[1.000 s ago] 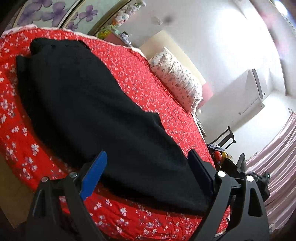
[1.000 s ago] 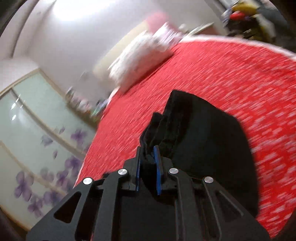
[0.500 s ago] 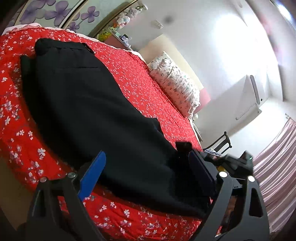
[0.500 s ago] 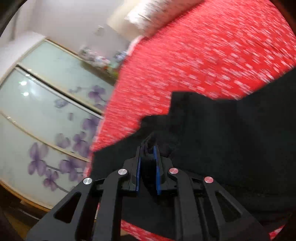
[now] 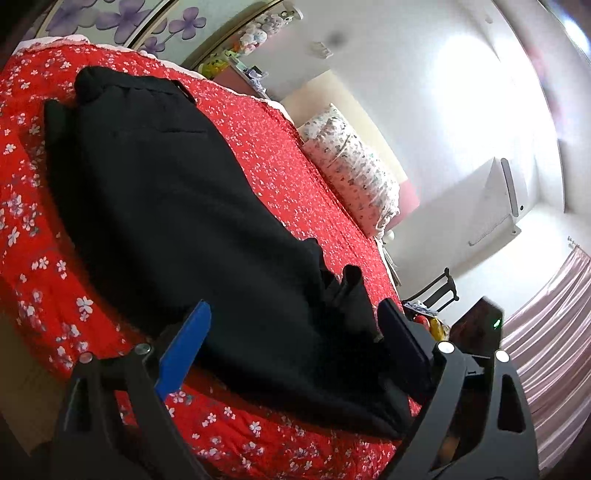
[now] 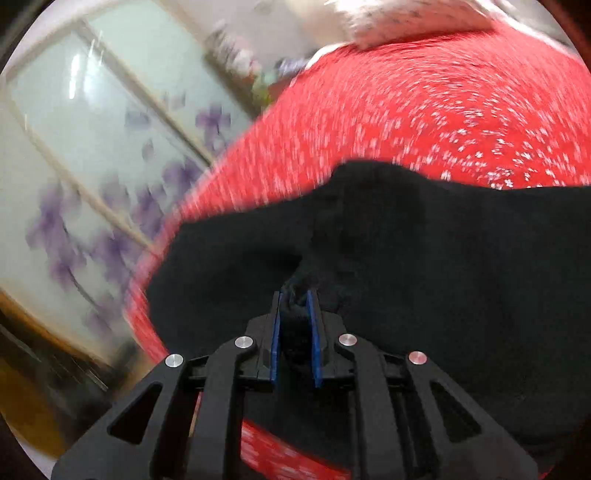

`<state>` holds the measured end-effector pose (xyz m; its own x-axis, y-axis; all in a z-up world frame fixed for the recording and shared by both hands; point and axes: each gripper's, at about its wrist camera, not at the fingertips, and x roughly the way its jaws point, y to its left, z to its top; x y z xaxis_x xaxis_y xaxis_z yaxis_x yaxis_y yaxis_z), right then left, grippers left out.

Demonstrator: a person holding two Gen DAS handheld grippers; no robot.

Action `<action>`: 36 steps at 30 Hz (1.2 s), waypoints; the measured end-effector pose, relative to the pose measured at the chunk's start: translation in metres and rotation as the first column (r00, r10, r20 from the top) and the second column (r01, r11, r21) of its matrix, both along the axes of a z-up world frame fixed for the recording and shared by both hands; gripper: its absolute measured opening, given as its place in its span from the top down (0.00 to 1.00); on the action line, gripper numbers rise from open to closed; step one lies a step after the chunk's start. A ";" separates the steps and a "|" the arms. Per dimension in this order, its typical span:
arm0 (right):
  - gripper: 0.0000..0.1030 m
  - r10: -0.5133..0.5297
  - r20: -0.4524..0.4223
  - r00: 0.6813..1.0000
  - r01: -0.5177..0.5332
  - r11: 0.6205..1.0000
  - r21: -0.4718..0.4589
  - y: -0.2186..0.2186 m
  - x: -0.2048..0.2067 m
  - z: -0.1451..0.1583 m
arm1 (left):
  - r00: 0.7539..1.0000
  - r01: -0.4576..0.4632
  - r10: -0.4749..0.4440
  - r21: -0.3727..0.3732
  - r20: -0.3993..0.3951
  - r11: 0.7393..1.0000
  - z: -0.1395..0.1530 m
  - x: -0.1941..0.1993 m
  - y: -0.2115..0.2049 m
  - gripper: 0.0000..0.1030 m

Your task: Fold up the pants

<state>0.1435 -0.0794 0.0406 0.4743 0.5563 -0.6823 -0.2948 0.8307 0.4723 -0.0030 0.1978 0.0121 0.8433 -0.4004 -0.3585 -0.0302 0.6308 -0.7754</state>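
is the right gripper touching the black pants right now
Touching. The right wrist view shows the right gripper with a bunch of the black pants pinched between its blue pads, no gap on either side of the cloth.

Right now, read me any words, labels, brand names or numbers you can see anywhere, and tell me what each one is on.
None can be read.
Black pants: no tag or label shows.
Red bedspread: white flowers only.
Pillow: small print pattern, no letters.
Wardrobe doors: purple flowers, blurred.
Shelf items by the wall: too small to read.
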 end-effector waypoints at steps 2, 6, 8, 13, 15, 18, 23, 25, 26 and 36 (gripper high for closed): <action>0.79 0.058 0.051 0.997 -0.052 0.993 -0.104 0.009 -0.011 -0.009 | 1.000 0.002 -0.002 0.001 -0.001 1.000 0.000 0.000 0.000 0.11; 0.45 0.132 0.089 0.987 -0.122 0.986 -0.112 0.013 -0.023 0.006 | 1.000 -0.003 0.003 0.007 0.004 1.000 0.001 -0.001 0.001 0.10; 0.43 0.104 0.118 0.987 -0.105 0.994 0.003 0.003 -0.025 0.018 | 1.000 -0.003 0.003 0.002 -0.001 1.000 0.001 0.000 0.001 0.10; 0.43 0.073 -0.147 0.986 -0.039 0.975 0.220 -0.018 0.001 -0.029 | 1.000 0.007 -0.007 0.000 0.010 1.000 0.003 -0.001 0.003 0.10; 0.43 0.097 -0.137 0.986 -0.057 0.961 0.269 -0.027 -0.002 -0.030 | 1.000 0.010 -0.010 -0.024 0.004 1.000 0.005 -0.002 0.010 0.10; 0.41 0.110 -0.138 0.984 -0.059 0.941 0.333 -0.048 -0.009 -0.023 | 0.999 -0.022 0.019 -0.079 -0.031 0.997 0.005 -0.005 0.035 0.10; 0.32 0.084 0.051 0.995 -0.094 0.959 0.267 -0.093 -0.037 0.000 | 0.986 -0.127 0.111 -0.123 -0.124 0.984 0.002 -0.003 0.102 0.10; 0.32 0.079 0.094 0.992 -0.103 0.951 0.290 -0.113 -0.046 0.000 | 0.979 -0.151 0.124 -0.173 -0.159 0.973 -0.003 -0.001 0.122 0.10; 0.32 0.071 0.101 0.992 -0.098 0.948 0.302 -0.119 -0.047 -0.002 | 0.974 -0.172 0.133 -0.213 -0.182 0.962 -0.008 0.002 0.134 0.10; 0.32 0.060 0.102 0.993 -0.089 0.945 0.313 -0.132 -0.049 -0.014 | 0.930 -0.275 0.211 -0.190 -0.301 0.942 -0.009 0.036 0.162 0.09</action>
